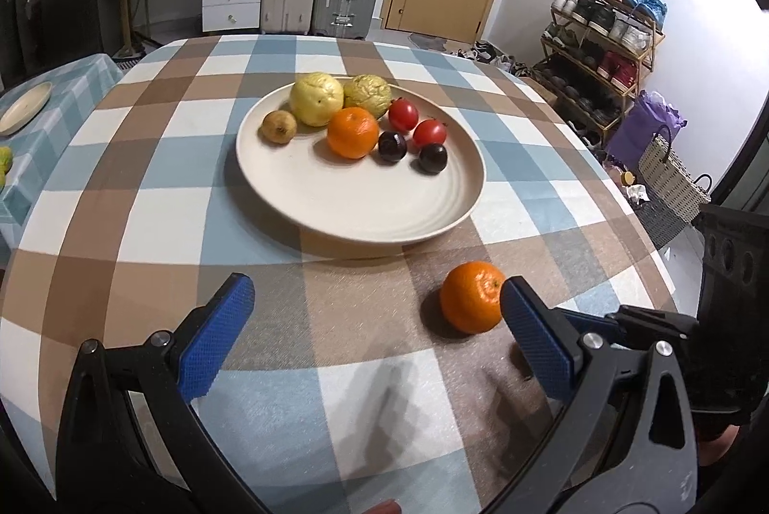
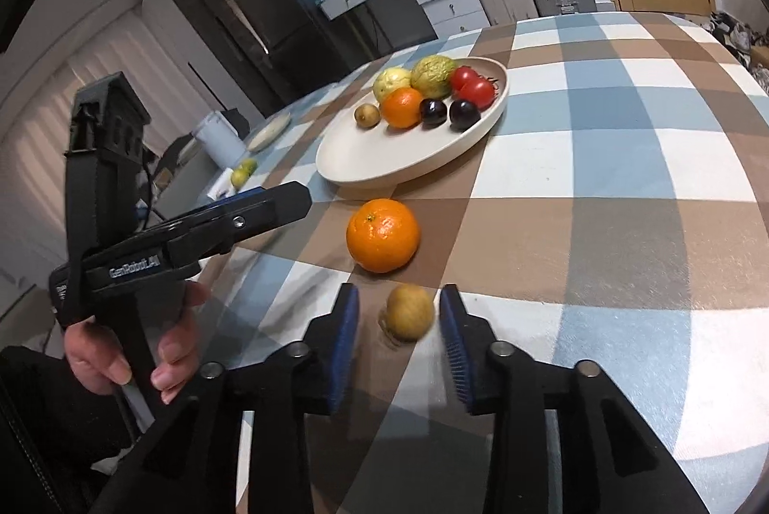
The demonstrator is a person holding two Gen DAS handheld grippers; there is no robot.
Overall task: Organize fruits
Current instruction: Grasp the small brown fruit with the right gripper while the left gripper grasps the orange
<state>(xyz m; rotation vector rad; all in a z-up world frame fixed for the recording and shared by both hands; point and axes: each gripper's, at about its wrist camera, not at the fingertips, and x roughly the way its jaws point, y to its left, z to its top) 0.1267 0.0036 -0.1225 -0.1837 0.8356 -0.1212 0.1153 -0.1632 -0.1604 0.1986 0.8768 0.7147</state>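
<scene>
A cream plate [image 1: 365,206] in the middle of the checked table holds two yellow-green fruits, an orange [image 1: 353,132], a small brown fruit [image 1: 279,126], two red tomatoes and two dark plums. A loose orange [image 1: 473,297] lies on the cloth in front of the plate, just beside the right finger of my left gripper [image 1: 377,288], which is wide open and empty. In the right wrist view, a small yellow-brown fruit [image 2: 409,311] sits on the cloth between the blue pads of my right gripper [image 2: 399,317]. The jaws are apart, with a clear gap on the left side.
A hand holds the left gripper [image 2: 288,201] at the left of the right wrist view. A lower side table at the left carries a small plate [image 1: 24,105] and a yellow-green fruit [image 2: 245,170]. Suitcases, drawers and a shoe rack [image 1: 601,33] stand beyond the table.
</scene>
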